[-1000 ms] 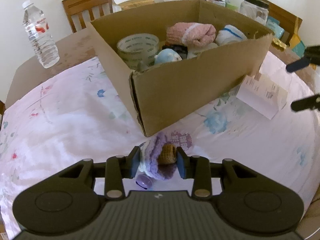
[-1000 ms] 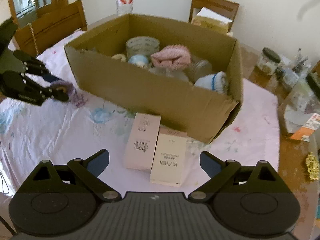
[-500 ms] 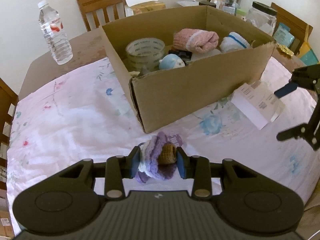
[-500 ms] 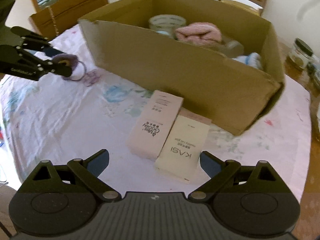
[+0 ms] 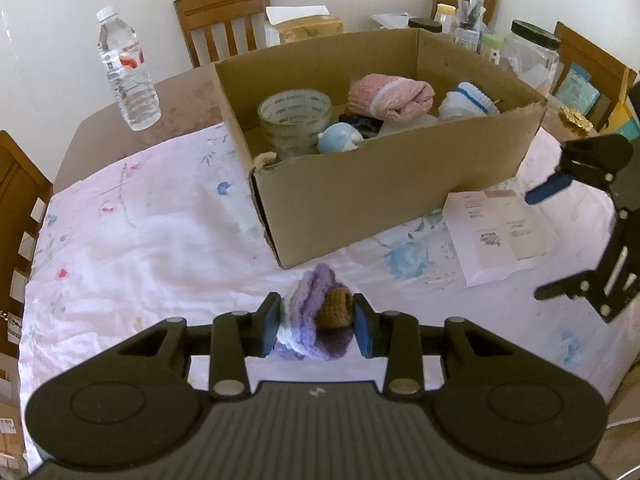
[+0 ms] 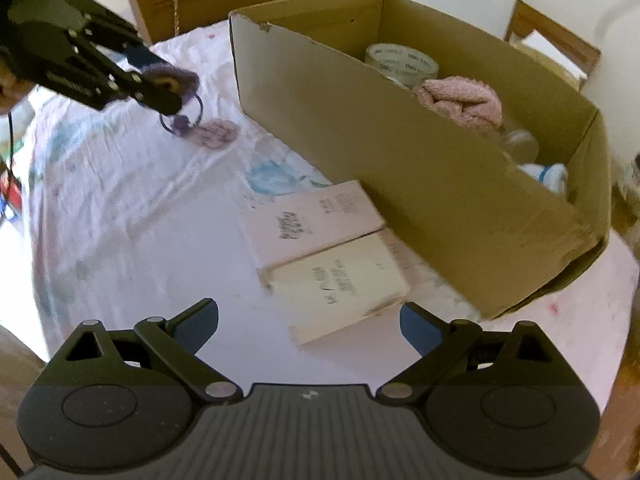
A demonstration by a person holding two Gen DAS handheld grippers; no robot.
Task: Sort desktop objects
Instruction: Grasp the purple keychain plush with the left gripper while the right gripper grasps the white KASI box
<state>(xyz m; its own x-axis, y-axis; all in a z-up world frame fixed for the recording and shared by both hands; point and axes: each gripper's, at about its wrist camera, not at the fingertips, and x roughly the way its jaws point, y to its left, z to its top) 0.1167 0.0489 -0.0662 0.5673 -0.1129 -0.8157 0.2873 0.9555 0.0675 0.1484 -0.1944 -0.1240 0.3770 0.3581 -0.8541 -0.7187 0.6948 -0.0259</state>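
Left gripper (image 5: 315,322) pinching crocheted keychain (image 5: 316,320), right gripper (image 6: 309,322) spread over cartons (image 6: 320,256); could snag dangling ring on box (image 5: 384,200) rim.

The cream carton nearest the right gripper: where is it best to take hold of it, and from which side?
Probably across its narrow width, from above. The cream carton lies flat on the tablecloth, close beside the pink carton, so one pad must slip into that seam. The right gripper already hangs open over its near end.

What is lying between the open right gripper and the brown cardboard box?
Two flat pale cartons lie side by side on the floral tablecloth, before the right gripper and against the cardboard box; right wrist view.
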